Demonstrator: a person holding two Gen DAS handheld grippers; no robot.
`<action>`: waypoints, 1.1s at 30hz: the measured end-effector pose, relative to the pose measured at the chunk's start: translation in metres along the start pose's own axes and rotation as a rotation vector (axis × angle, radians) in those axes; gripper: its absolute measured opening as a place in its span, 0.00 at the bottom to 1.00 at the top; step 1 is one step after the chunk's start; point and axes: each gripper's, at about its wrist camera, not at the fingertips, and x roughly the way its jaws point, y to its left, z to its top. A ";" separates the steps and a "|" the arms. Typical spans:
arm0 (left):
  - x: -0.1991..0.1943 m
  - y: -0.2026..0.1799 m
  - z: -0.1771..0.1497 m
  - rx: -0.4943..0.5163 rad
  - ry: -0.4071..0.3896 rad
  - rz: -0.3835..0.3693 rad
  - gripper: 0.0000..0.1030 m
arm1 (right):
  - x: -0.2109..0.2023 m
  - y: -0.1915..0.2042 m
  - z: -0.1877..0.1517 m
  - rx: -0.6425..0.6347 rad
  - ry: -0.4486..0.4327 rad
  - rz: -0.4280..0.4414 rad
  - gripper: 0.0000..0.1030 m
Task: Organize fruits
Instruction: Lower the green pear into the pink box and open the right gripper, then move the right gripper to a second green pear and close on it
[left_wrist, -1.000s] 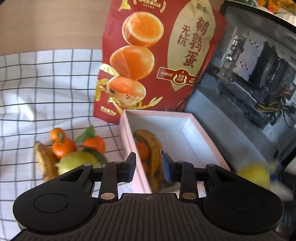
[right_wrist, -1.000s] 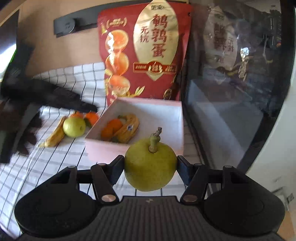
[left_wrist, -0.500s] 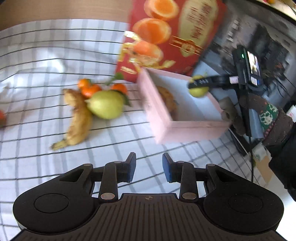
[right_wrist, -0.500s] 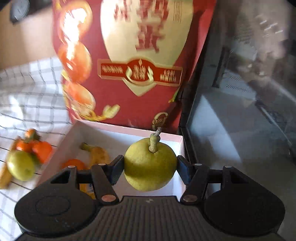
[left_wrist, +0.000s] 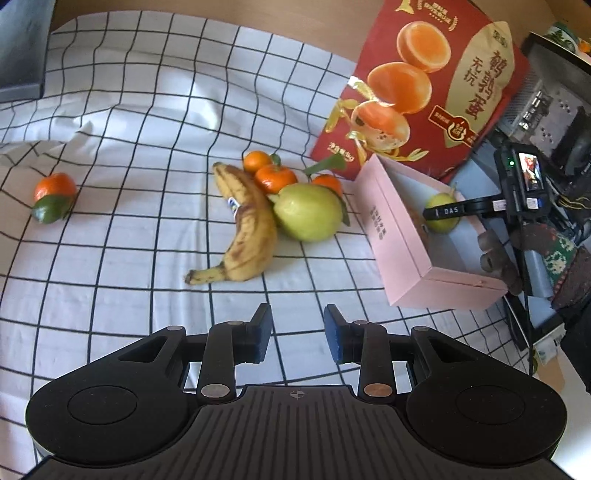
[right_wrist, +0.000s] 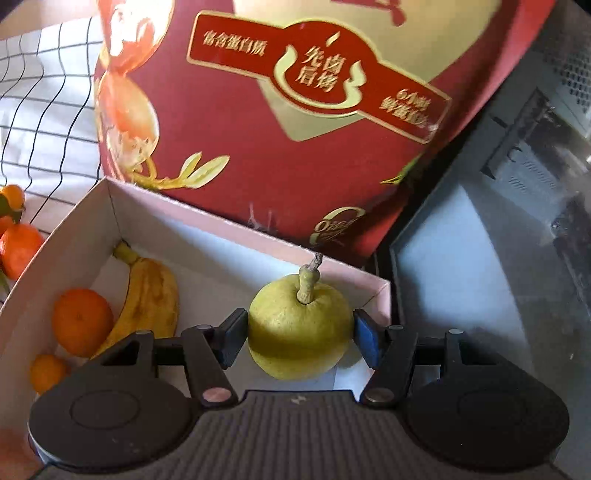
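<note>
bright daylight; fisheye-bent edges; right view slightly blurred

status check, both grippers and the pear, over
Right gripper shut on pear, low inside pink box. Left gripper open, empty, above the cloth. Banana and oranges fill the box's left side; right side free.

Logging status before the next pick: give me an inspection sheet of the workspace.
Surface: white black-grid tablecloth, wrinkled at left.
Job's things: open pink cardboard box holding a yellow banana and two oranges. On the cloth: spotted banana, large green pear, three mandarins, lone mandarin with leaf.
Clutter: red snack bag behind the box.
Grippers: left gripper open, empty; right gripper shut on yellow-green pear over the box.
Cables: wires inside open computer case.
Surroundings: wooden wall.
</note>
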 end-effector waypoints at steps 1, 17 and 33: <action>0.000 0.000 0.000 0.000 0.000 -0.001 0.34 | -0.001 -0.001 -0.001 0.002 -0.001 0.004 0.59; -0.003 0.010 0.000 -0.027 -0.011 -0.040 0.34 | -0.044 -0.006 -0.025 0.015 -0.060 0.009 0.46; 0.007 0.045 -0.004 -0.105 0.020 -0.057 0.34 | -0.079 -0.018 -0.026 0.132 -0.102 0.030 0.48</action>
